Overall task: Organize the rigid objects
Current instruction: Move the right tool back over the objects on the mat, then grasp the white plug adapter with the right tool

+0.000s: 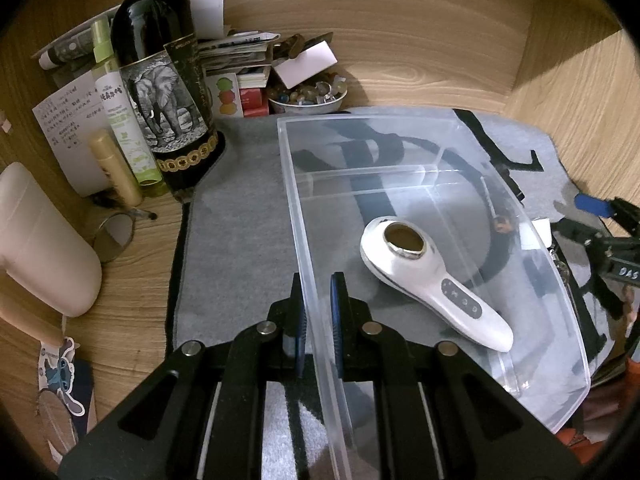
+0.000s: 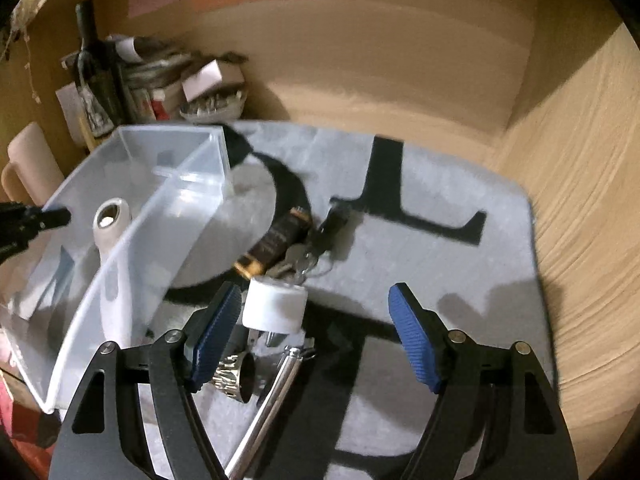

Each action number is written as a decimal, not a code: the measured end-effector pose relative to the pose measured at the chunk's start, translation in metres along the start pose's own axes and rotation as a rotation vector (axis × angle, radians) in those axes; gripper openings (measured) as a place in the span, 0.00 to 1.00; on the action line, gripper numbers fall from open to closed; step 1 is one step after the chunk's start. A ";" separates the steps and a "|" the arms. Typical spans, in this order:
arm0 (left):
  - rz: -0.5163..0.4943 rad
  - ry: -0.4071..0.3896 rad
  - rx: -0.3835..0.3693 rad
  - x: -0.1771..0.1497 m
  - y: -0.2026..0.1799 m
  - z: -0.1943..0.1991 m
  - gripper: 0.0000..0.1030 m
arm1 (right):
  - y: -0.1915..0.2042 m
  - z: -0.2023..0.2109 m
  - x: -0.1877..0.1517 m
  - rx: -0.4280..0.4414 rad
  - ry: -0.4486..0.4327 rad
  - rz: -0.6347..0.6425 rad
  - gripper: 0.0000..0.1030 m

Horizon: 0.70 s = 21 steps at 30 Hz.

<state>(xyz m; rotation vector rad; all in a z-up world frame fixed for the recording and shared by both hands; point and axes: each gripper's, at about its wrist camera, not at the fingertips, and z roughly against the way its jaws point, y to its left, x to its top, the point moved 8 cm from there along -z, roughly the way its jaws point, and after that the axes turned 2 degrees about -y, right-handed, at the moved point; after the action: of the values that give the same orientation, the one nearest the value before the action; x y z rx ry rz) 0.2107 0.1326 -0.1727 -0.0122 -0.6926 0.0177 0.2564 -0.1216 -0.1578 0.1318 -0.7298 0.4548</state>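
Organizer bin (image 1: 460,152) of clear plastic sits on the grey mat (image 1: 240,216) — divided inside, with one item so far: the white handheld device (image 1: 432,284), lying flat in the near compartment. The far compartment, beyond the divider, looks bare.

Left gripper (image 1: 319,320) is clamped on the bin's near-left wall, one pad inside and one outside, apparently steadying it.

Right gripper (image 2: 316,336) hangs with its jaws wide apart and nothing between the pads, low over the loose items just beside the bin: a white cap-like cylinder (image 2: 276,308) nearest the tips, a dark tube with gold ends (image 2: 276,240), a bunch of keys (image 2: 300,262), a chrome rod (image 2: 272,396) and a small patterned metal piece (image 2: 234,376). This view is motion-blurred, so finer detail is uncertain.

Judgement: task is early — one object binned, about five still on the mat. The white cylinder looks the likeliest next pick.
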 end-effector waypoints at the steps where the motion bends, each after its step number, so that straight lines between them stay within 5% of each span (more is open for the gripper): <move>1: 0.000 0.000 0.000 0.000 0.000 0.000 0.10 | 0.001 -0.004 -0.001 0.008 0.009 -0.003 0.71; 11: 0.002 0.002 -0.001 0.000 -0.001 0.000 0.10 | 0.005 -0.035 -0.014 0.080 0.085 -0.058 0.71; 16: 0.004 0.004 -0.004 -0.001 0.000 -0.002 0.10 | 0.008 -0.038 -0.014 0.138 0.096 -0.071 0.45; 21: 0.003 0.004 -0.004 -0.001 0.000 -0.003 0.10 | 0.014 -0.033 -0.013 0.141 0.080 -0.043 0.35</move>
<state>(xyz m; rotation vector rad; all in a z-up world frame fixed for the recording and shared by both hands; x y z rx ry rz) 0.2115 0.1326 -0.1754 -0.0170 -0.6883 0.0196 0.2622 -0.1047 -0.1912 0.2598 -0.6152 0.4676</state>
